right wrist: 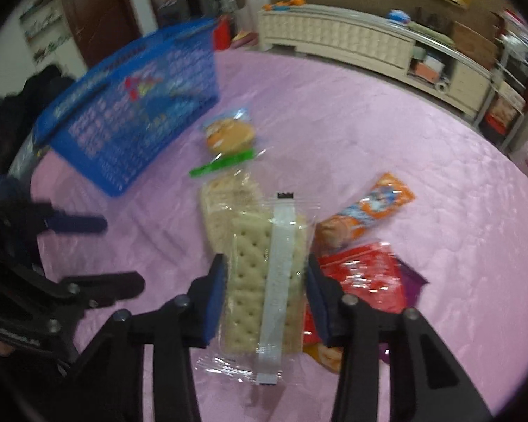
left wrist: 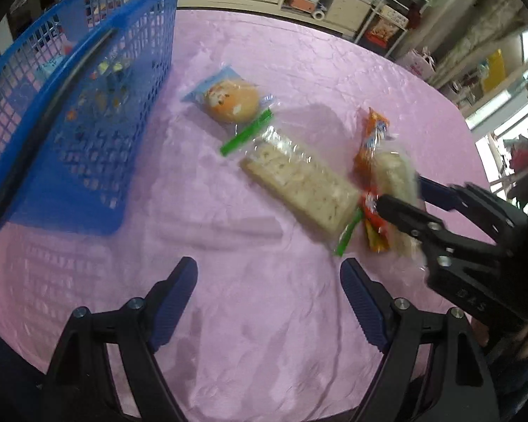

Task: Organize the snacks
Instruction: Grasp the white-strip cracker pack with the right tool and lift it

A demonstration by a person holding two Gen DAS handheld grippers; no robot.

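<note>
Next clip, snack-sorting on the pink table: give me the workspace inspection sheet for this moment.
Surface: pink tablecloth, wrinkled, covering the table.
Job's things: blue basket at left, a few snacks inside; bun packet beside it; long cracker bag with green seals; orange cookie packet; red packet partly over a purple one; clear cracker pack in the right gripper.
Clutter: nothing seen beyond the snacks.
Grippers: left gripper open, nothing between its fingers, over bare cloth; right gripper closed on the sides of the cracker pack.
Cables: nothing seen.
Surroundings: cream cabinet, shelves with boxes, brown door.
</note>
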